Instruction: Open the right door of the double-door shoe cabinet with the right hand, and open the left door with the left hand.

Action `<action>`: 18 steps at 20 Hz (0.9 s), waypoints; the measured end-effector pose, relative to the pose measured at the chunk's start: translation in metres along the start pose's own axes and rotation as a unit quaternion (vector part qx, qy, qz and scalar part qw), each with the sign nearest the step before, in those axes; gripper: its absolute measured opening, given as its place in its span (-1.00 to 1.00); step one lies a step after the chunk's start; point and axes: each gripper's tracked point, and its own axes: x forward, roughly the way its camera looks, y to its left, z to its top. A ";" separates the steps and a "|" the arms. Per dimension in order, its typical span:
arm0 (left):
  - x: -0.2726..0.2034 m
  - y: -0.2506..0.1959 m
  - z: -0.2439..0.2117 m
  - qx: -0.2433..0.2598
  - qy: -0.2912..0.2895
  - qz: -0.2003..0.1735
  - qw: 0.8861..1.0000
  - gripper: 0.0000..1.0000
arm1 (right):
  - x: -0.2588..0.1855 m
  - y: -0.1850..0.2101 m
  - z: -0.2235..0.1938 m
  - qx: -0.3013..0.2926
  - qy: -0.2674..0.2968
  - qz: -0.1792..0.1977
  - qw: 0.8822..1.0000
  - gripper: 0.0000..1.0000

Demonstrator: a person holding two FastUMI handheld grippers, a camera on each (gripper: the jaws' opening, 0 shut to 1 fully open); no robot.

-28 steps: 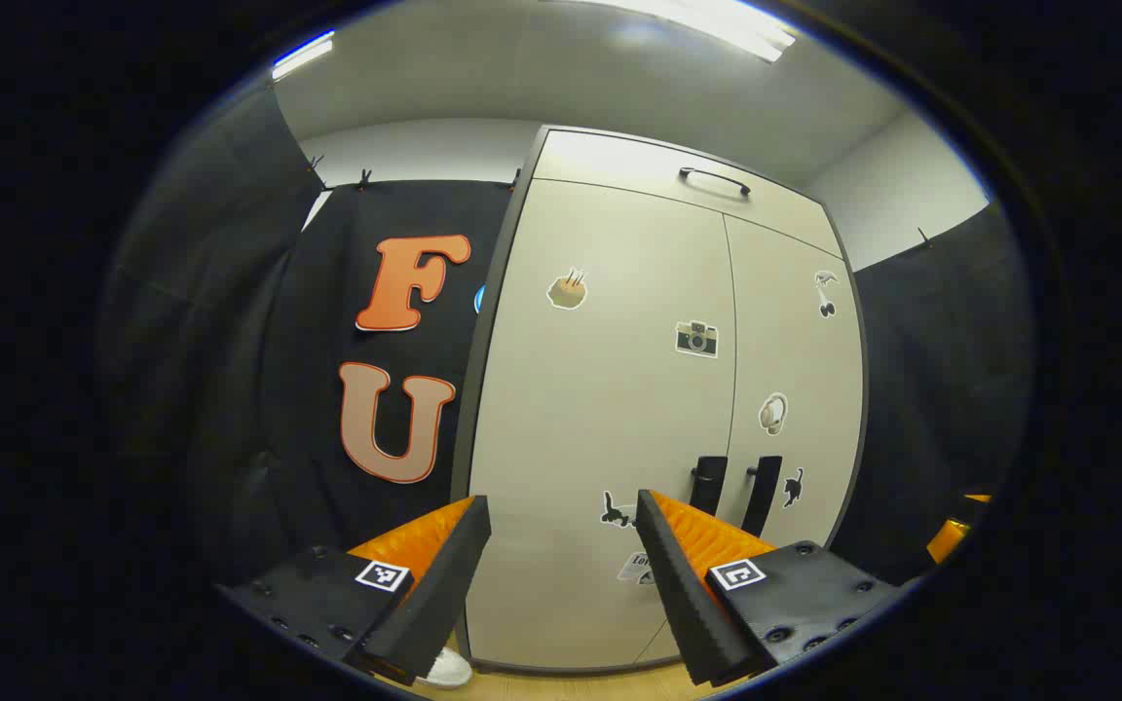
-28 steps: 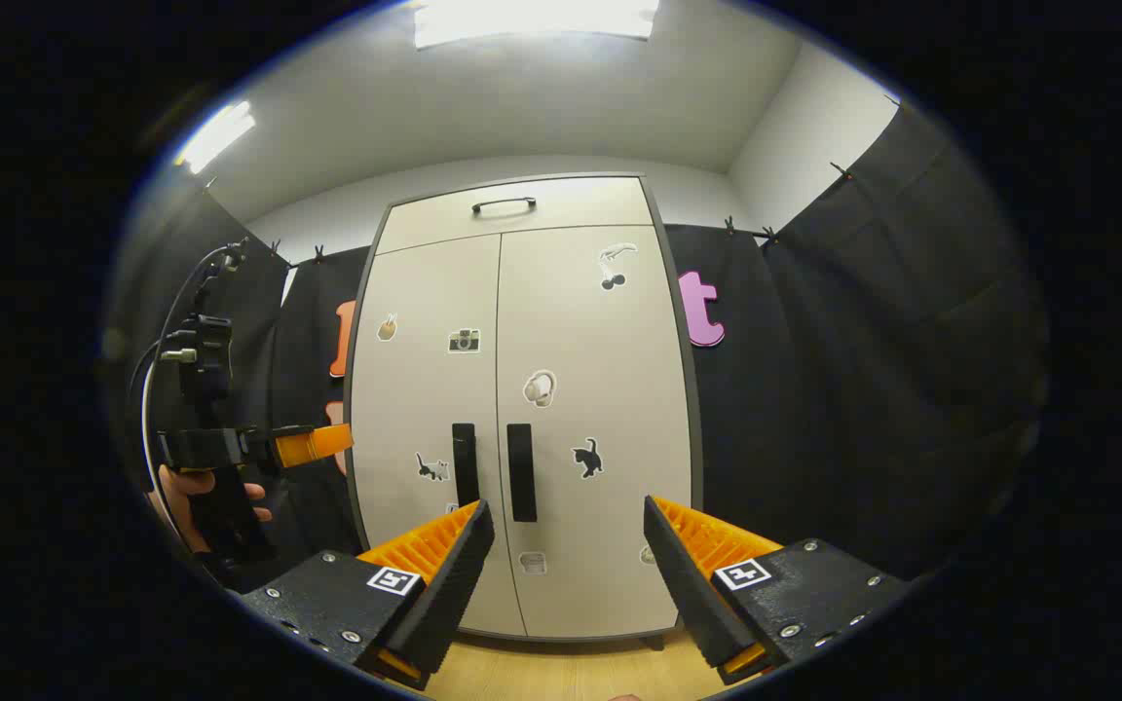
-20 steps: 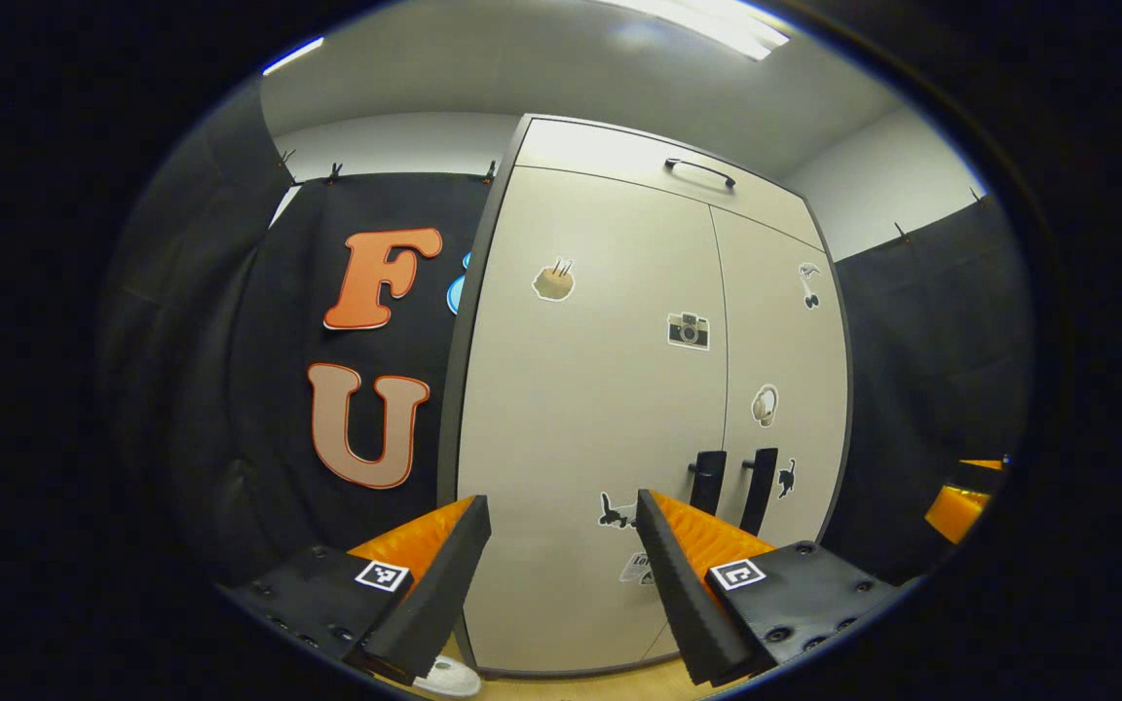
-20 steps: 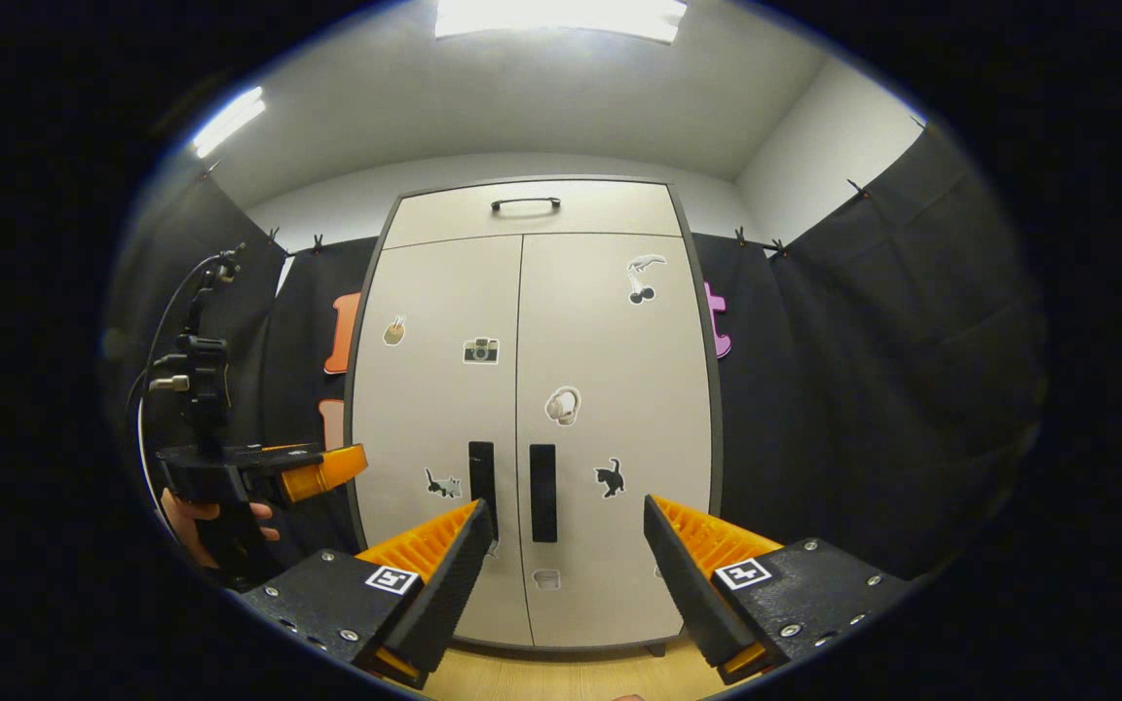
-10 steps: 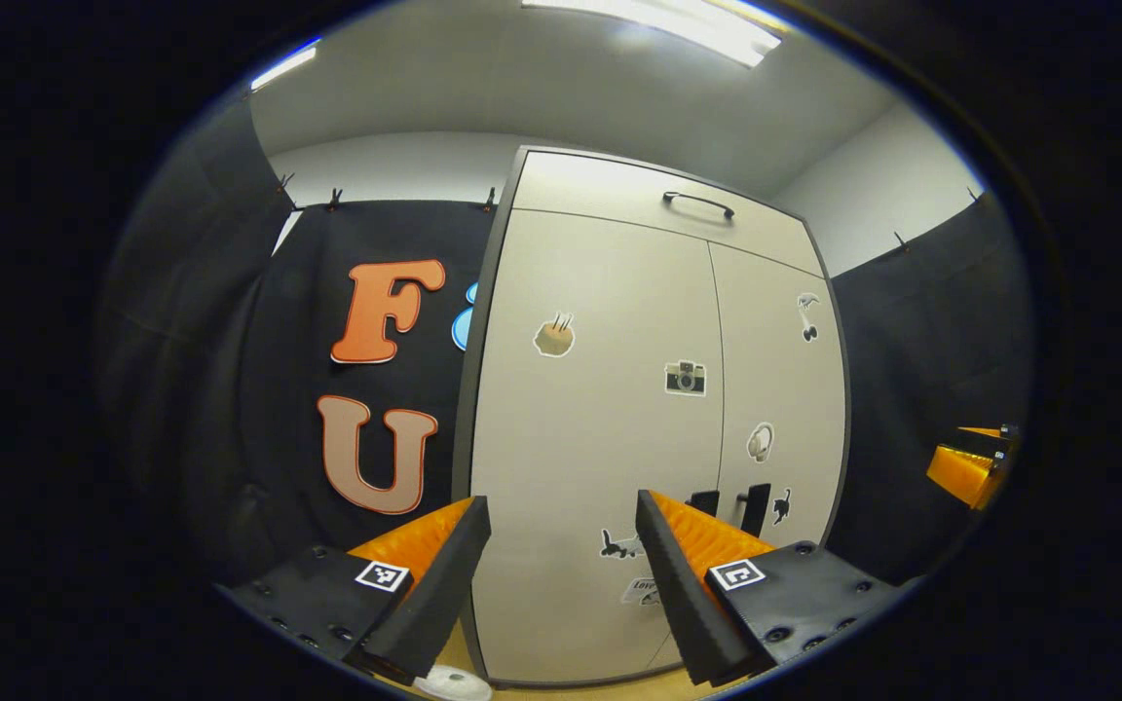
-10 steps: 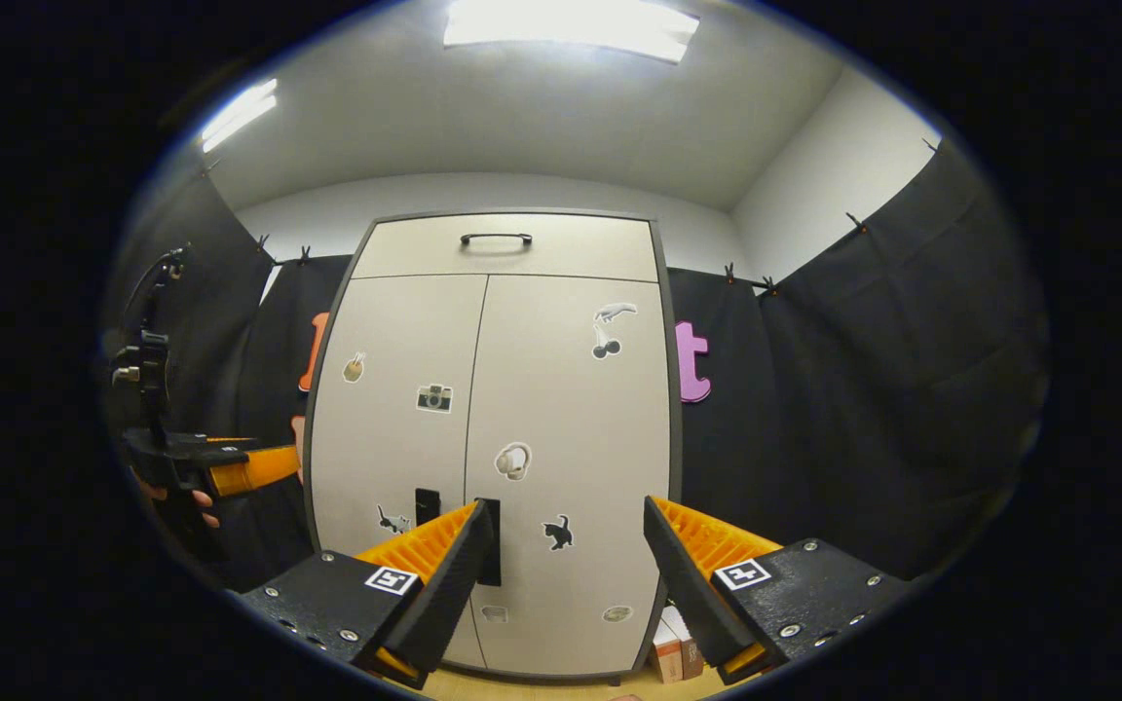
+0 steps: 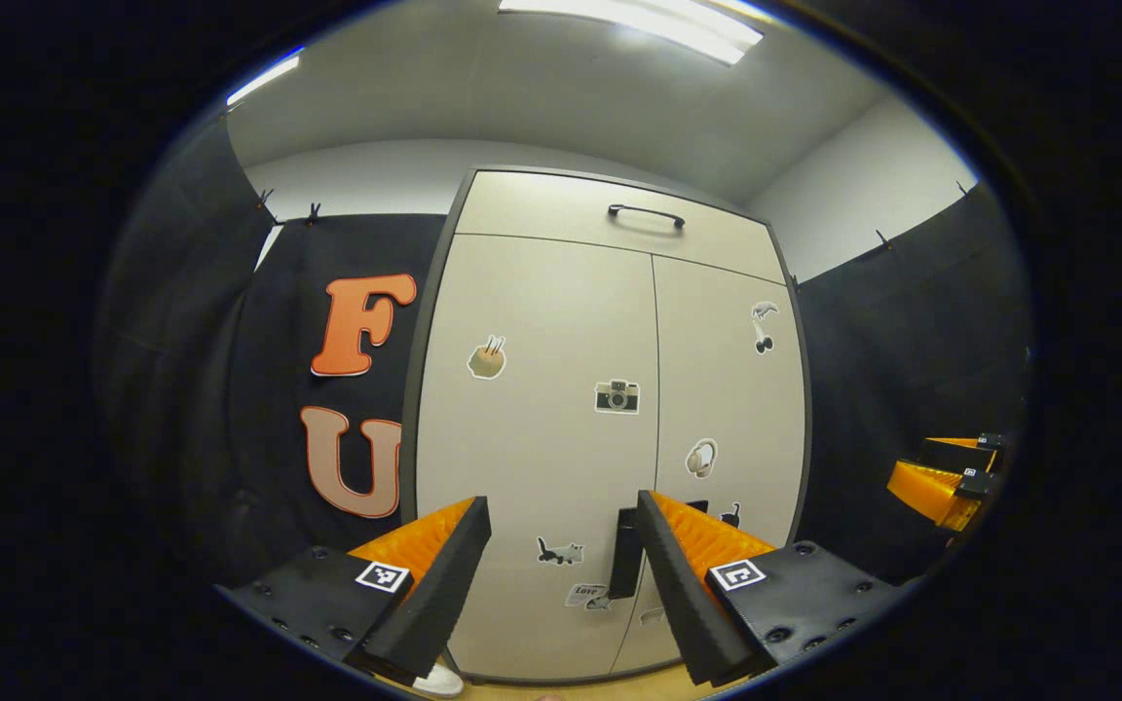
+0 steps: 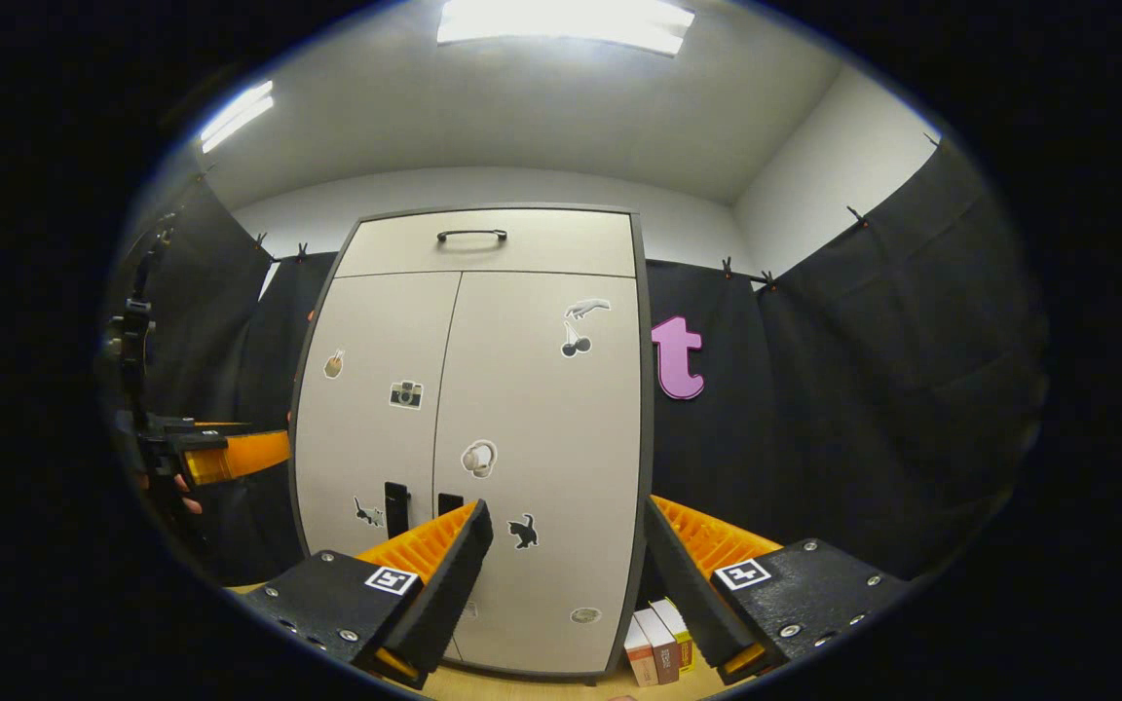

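Shoe cabinet (image 8: 542,428) is dead ahead in both views, standing on a wood floor (image 8: 522,686) against the black cloth wall, both doors shut. Writing-wise, one small sticker low on the left door (image 7: 532,428) looks like it says "Love", the rest is too small to read. Other stickers are just pictures: camera (image 7: 617,396), headphones (image 8: 478,458), cherries (image 8: 576,339), cats. Doors are smooth, matte, pale beige panels in a dark frame, split by a thin vertical seam, with two flat black bar handles side by side low down. The left handle (image 7: 625,555) sits just beside the left gripper (image 7: 561,545)'s finger, not touching. A curved black handle (image 8: 471,235) sits on the top panel.

Left gripper is wide open, nothing held. Right gripper (image 8: 566,550) is the same, spread wide with the right door (image 8: 546,458) framed between its fingers, well short of it. Plenty of open room in front. A few small boxes (image 8: 656,643) stand on the floor just right of the cabinet's bottom corner.
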 end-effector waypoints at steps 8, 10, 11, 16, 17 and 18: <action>-0.002 -0.001 0.008 0.005 0.006 0.030 1.000 0.93 | 0.002 -0.005 0.021 0.008 -0.007 0.017 1.000 0.89; -0.004 -0.003 0.011 0.007 0.006 0.032 0.999 0.92 | 0.004 -0.004 0.022 0.008 -0.011 0.019 1.000 0.90; -0.006 -0.004 0.012 0.007 0.005 0.032 0.999 0.92 | 0.005 -0.003 0.021 0.008 -0.009 0.020 1.000 0.90; -0.010 0.001 0.020 0.010 -0.004 0.039 0.999 0.92 | 0.006 -0.005 0.009 0.017 0.015 0.019 1.000 0.89; -0.011 0.002 0.021 0.009 -0.004 0.040 0.999 0.92 | 0.006 -0.005 0.007 0.020 0.018 0.019 0.999 0.89; -0.010 0.003 0.022 0.009 -0.006 0.040 0.999 0.92 | 0.007 -0.006 0.004 0.020 0.022 0.018 0.999 0.89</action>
